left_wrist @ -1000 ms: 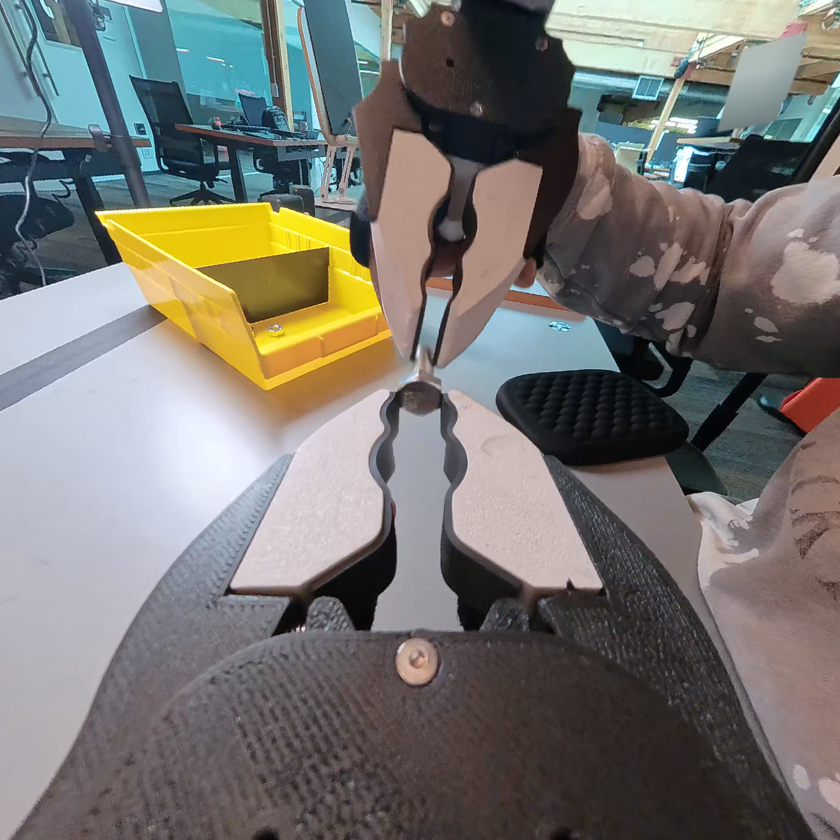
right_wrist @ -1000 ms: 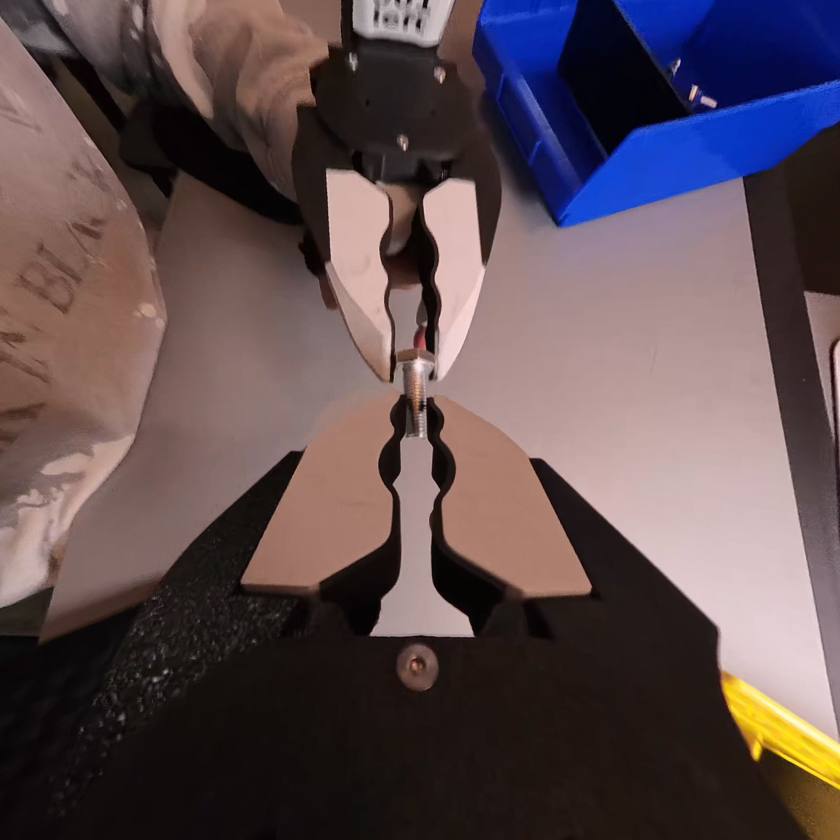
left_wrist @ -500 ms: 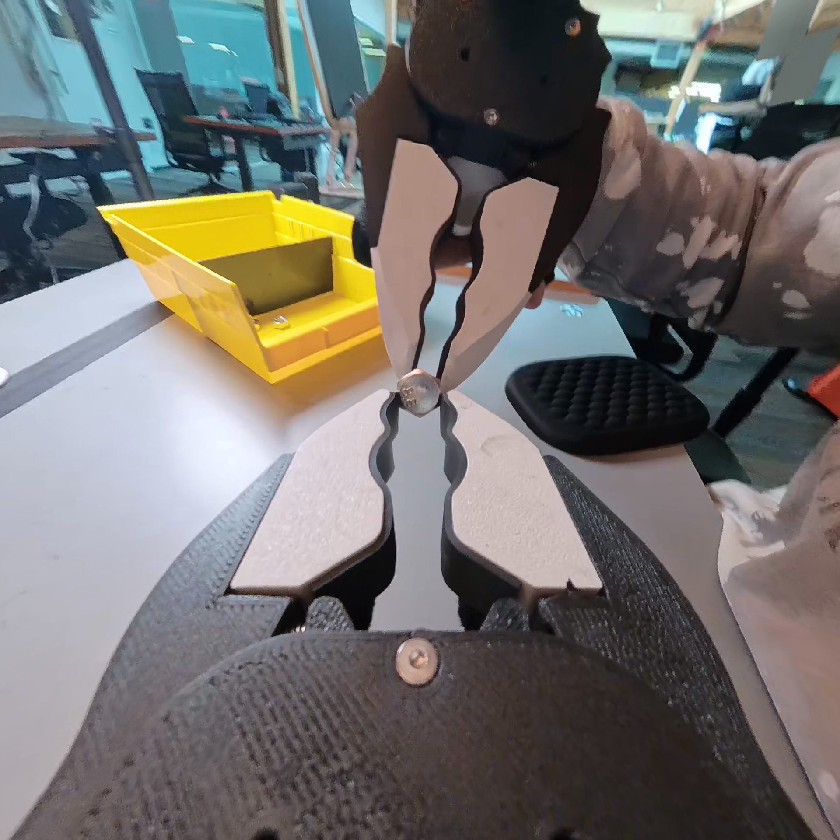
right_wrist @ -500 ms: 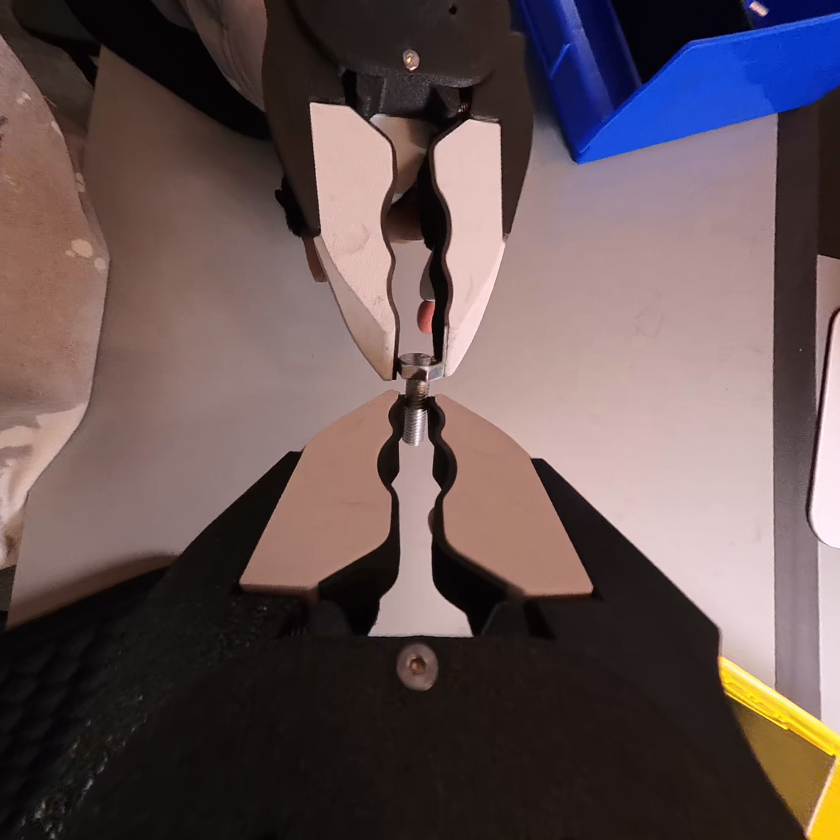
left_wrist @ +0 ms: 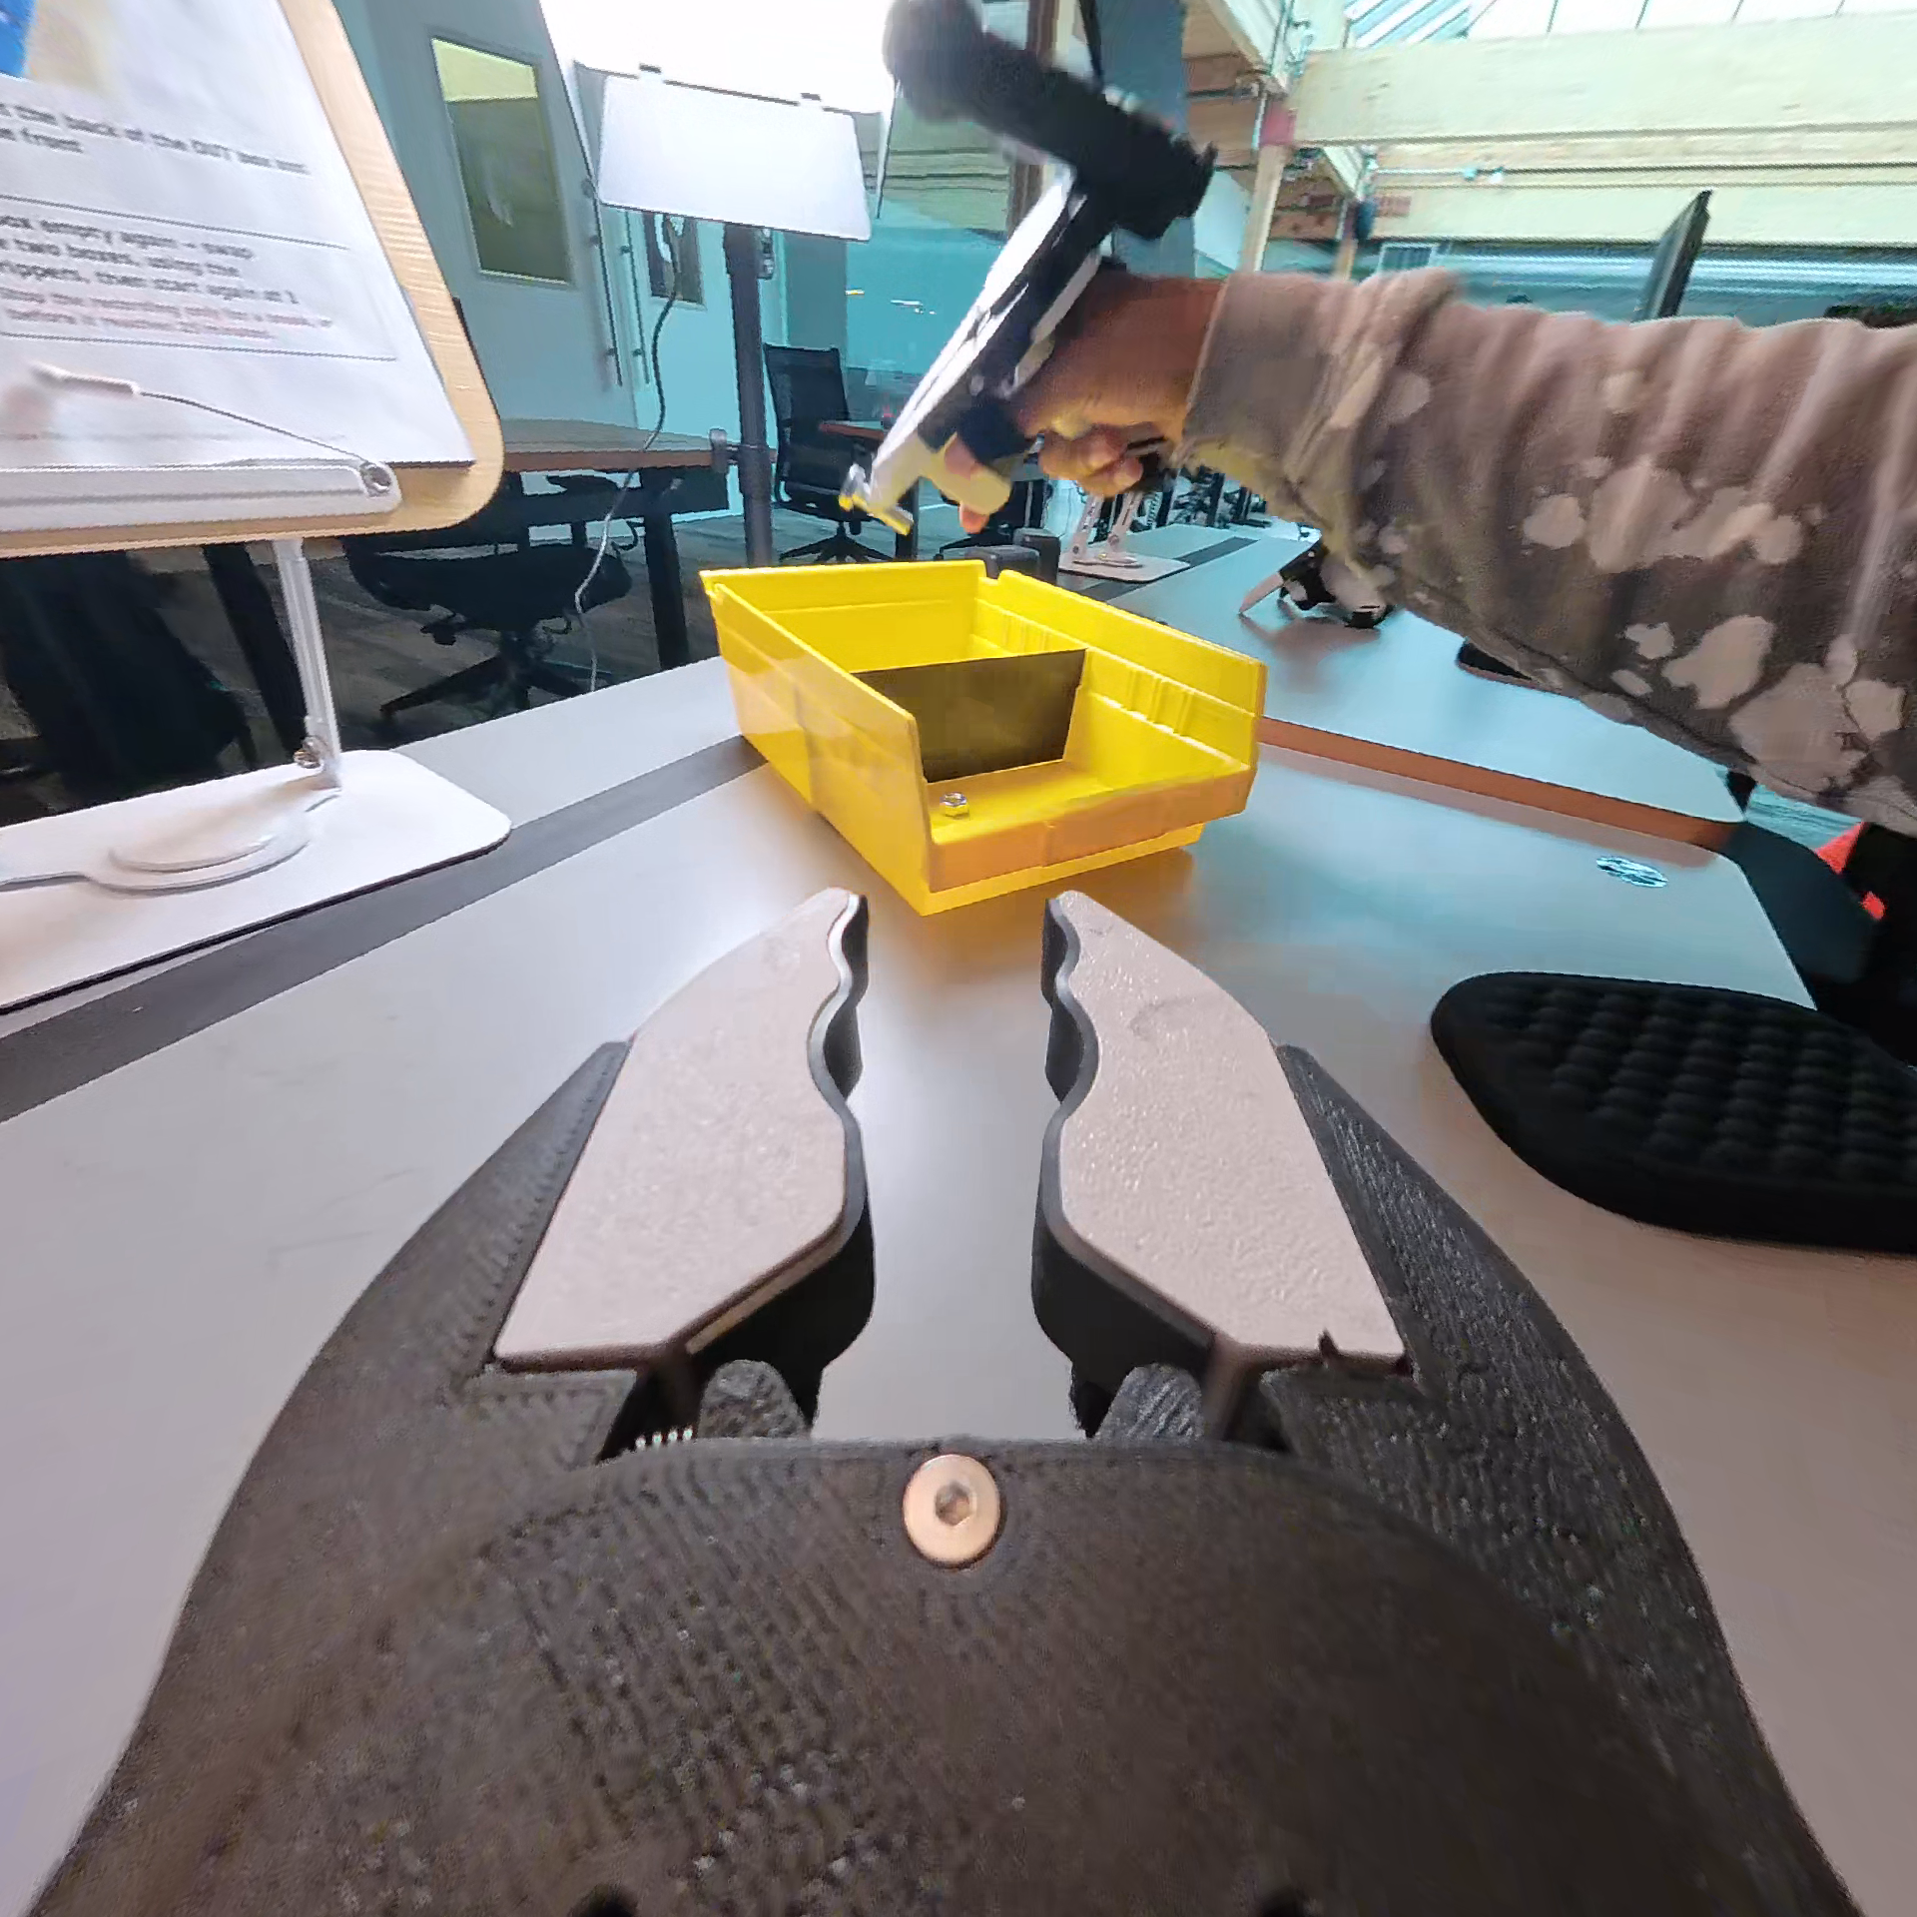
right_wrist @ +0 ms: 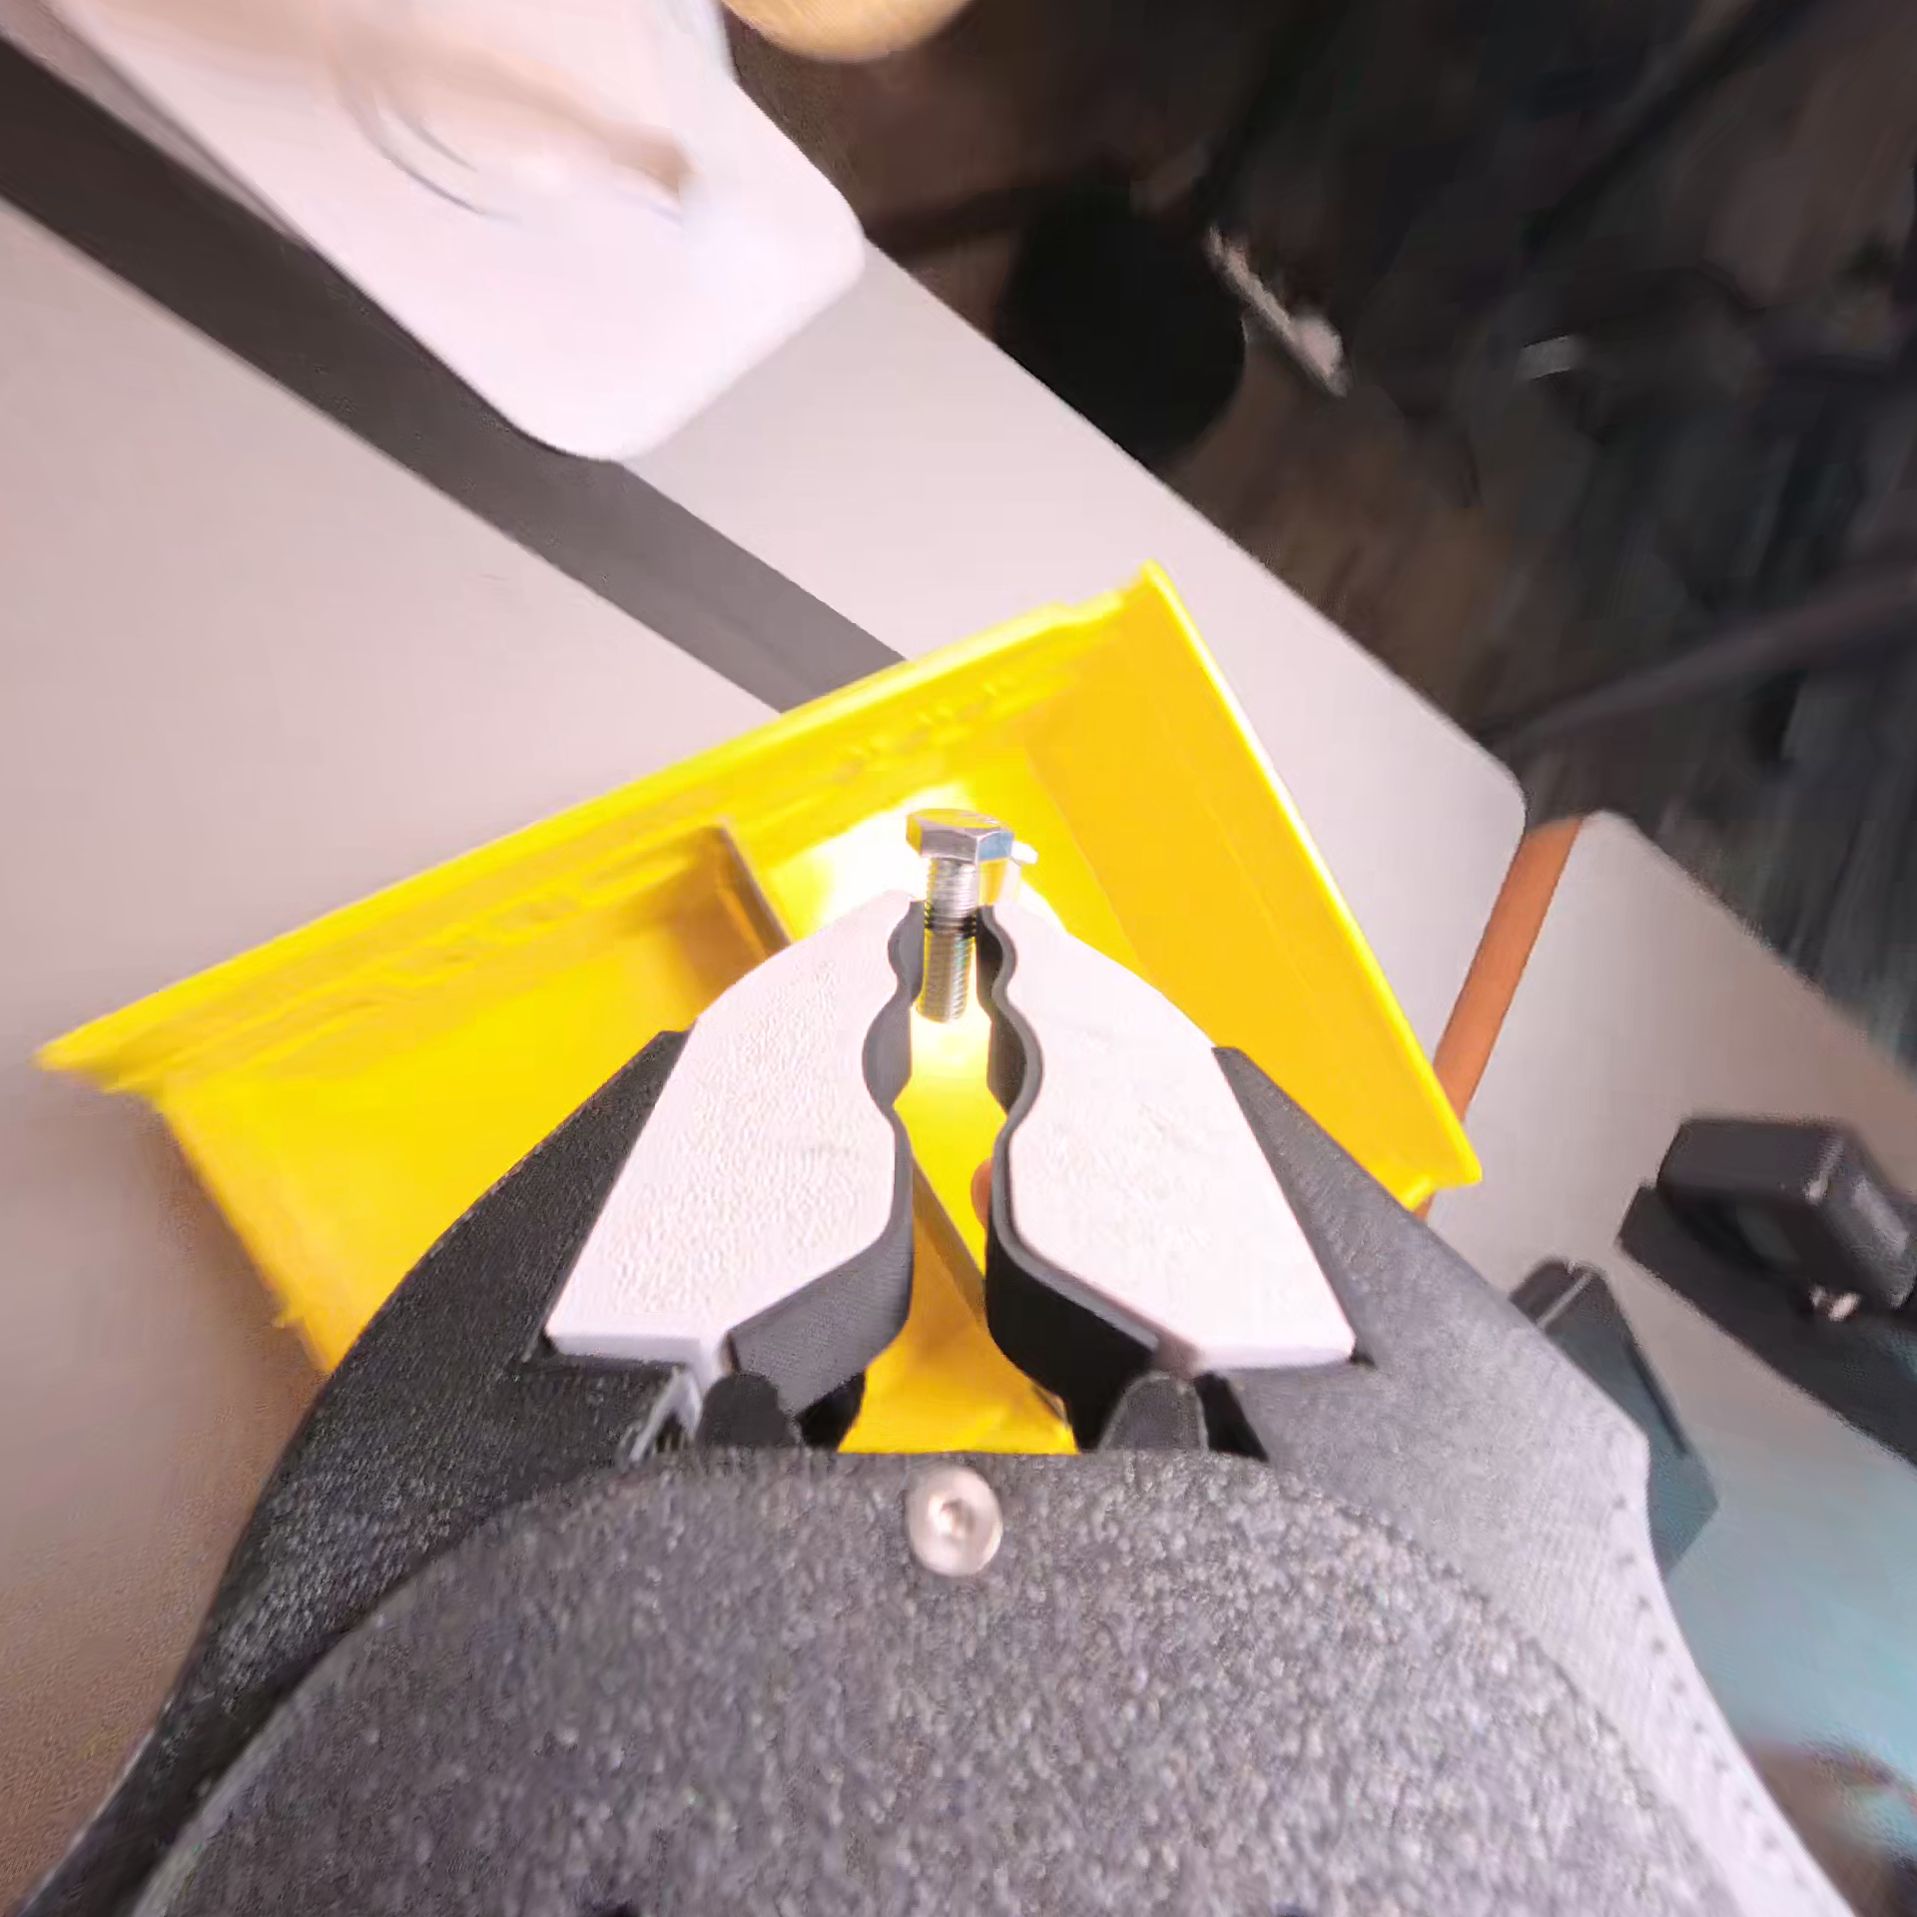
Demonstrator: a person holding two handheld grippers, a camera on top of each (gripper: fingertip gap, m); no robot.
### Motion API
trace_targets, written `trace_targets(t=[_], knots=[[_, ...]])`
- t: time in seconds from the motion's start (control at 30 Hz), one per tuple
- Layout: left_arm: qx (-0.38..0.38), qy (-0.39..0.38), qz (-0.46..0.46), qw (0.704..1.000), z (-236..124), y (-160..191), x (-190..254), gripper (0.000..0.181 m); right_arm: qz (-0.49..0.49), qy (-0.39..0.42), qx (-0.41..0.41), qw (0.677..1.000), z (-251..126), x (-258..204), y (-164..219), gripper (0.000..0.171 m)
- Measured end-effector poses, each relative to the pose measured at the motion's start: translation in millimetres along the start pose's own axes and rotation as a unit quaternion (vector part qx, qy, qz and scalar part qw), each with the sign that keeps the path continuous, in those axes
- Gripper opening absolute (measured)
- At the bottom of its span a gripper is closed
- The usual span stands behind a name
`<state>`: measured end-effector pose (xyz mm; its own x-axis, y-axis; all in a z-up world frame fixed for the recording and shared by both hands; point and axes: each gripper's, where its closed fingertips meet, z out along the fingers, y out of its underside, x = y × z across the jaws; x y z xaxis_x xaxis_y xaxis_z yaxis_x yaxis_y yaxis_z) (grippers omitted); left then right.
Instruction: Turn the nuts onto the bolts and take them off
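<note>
one bolt (right_wrist: 949, 918) is the only piece held at this moment, and the coming move turns on where it hangs over the yellow bin (right_wrist: 1224, 892).

nearest in the right wrist view, the right gripper (right_wrist: 949, 934) has its two grey fingers (right_wrist: 773, 1131) pressed in on the bolt's threaded shank, which sits in the wavy notch close to the tips. the bolt's long axis runs along the line of the fingers: its hex head points forward, away from the gripper body and clear of the tips, while the plain threaded end points back into the gap. no nut shows on the shank. just past the head lies the bin's inner floor, so the bolt is above the bin, towards one of its corners, and does not seem to touch it; how high it hangs i cannot tell.

in the left wrist view, the left gripper (left_wrist: 949, 944) is low over the grey table (left_wrist: 259, 1193) with its fingers spread and nothing between them. straight ahead of its tips stands the same bin, and in the front compartment, ahead of the dark divider (left_wrist: 980, 711), rests a single nut (left_wrist: 952, 804). farther off and higher, the right gripper (left_wrist: 882, 498) slants down over the bin's back part.

my judgement: the right hand is the nearer one to the drop, and merely letting the fingers part should send the bolt head-first into the bin. a bounce off the wall is the small risk.
</note>
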<state>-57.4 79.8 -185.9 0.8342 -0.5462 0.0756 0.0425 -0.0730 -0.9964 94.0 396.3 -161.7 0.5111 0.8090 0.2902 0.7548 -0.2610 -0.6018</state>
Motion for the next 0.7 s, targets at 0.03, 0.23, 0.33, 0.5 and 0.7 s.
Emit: trace_targets(t=[0.03, 0.23, 0.33, 0.5, 0.7], knots=[[0.0, -0.003, 0.0, 1.0, 0, 0, -2, 0.032, 0.022, 0.01, -0.025, 0.999, 16, 14, 10, 0.009], [-0.009, -0.017, -0.002, 1.0, 1, 9, -14, 0.032, 0.095, 0.021, -0.163, 0.982, 100, 50, 74, 0.009], [-0.013, -0.021, -0.004, 1.0, 1, 12, -18, 0.031, 0.117, 0.0, -0.179, 0.977, 123, 49, 86, 0.009], [-0.022, -0.018, -0.012, 1.0, 2, 19, -23, 0.031, 0.129, -0.014, -0.187, 0.974, 139, 47, 96, 0.009], [-0.024, -0.018, -0.01, 1.0, 3, 20, -22, 0.03, 0.123, -0.019, -0.166, 0.978, 132, 48, 91, 0.012]])
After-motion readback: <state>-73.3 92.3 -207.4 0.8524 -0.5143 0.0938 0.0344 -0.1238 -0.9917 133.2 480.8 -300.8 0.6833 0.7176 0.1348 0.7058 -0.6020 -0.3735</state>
